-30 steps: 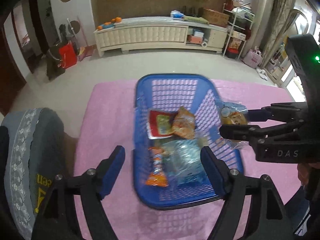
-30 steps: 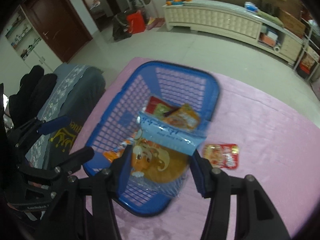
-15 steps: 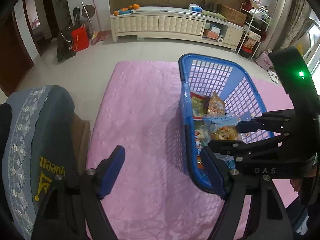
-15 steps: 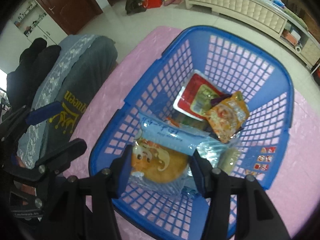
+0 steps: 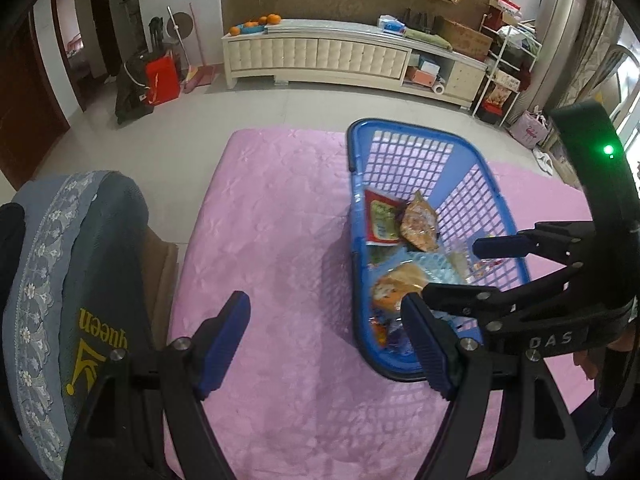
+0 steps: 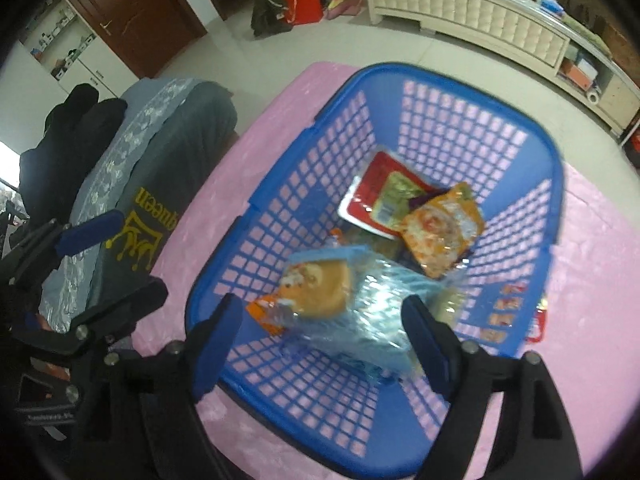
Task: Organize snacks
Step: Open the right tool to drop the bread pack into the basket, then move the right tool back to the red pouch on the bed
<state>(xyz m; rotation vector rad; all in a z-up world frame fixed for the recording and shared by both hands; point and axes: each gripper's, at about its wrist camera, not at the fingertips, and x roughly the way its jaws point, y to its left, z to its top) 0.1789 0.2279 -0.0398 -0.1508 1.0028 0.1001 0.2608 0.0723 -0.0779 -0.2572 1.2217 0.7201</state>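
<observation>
A blue mesh basket stands on the pink cloth. It holds a red packet, an orange packet and other snacks. A clear-blue bun packet lies loose on top of them. My right gripper hangs over the basket's near end with its jaws opening. The bun packet sits below and between the fingers, and the pads do not press it. My left gripper is open over bare cloth left of the basket, holding nothing.
A small red snack packet lies on the cloth just outside the basket's right wall. A chair with a grey "queen" cover stands at the table's left edge. The pink cloth stretches left of the basket.
The right gripper's jaws have spread and the bun packet has dropped from them into the basket. The left gripper has shifted left, off the basket and over the cloth.
</observation>
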